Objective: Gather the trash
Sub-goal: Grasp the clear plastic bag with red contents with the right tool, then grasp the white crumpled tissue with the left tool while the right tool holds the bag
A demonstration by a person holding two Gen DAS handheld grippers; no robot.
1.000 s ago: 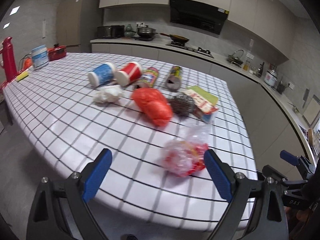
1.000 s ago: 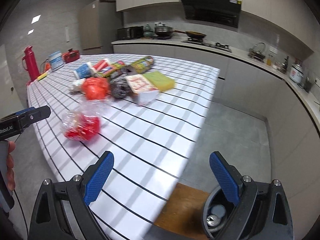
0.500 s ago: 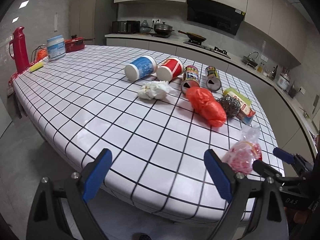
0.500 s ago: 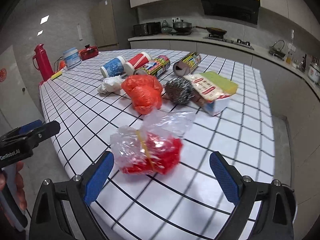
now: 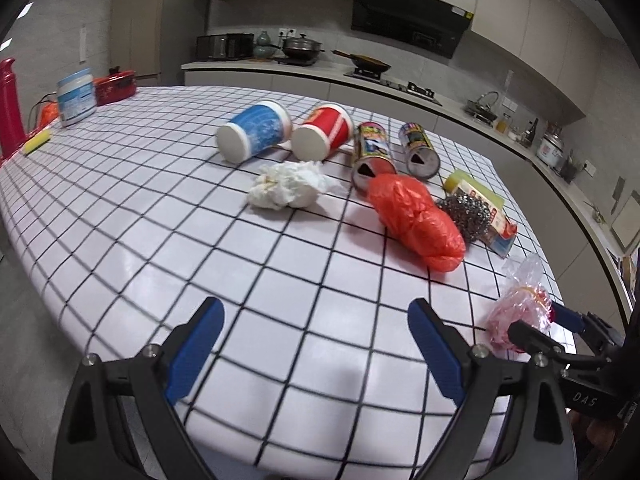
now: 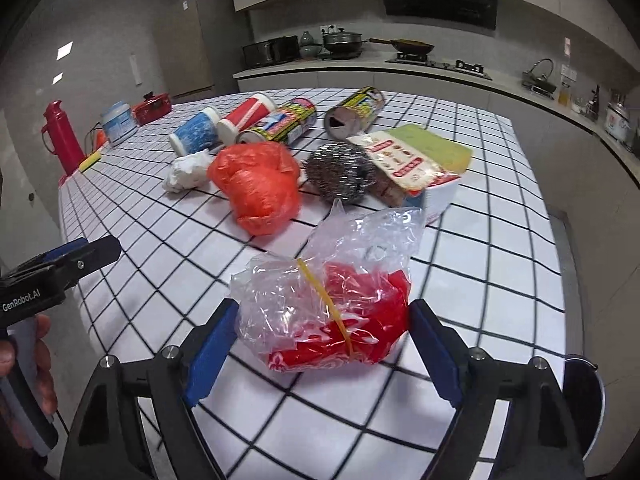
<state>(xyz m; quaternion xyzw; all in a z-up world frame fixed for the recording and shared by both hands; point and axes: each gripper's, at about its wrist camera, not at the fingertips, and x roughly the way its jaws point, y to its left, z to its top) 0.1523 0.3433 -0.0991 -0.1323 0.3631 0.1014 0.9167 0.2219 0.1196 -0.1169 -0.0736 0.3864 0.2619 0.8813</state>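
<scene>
Since a second ago the right gripper (image 6: 320, 344) has come from the table edge to the clear bag of red scraps (image 6: 324, 312). Its jaws are closing around the bag, pads not yet pressing. Beyond lies the orange bag (image 6: 258, 184). The left gripper (image 5: 316, 344) stands wide open, empty, above the checked table (image 5: 160, 240).

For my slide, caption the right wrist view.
Right gripper closing around a clear bag of red scraps on the checked table.
</scene>
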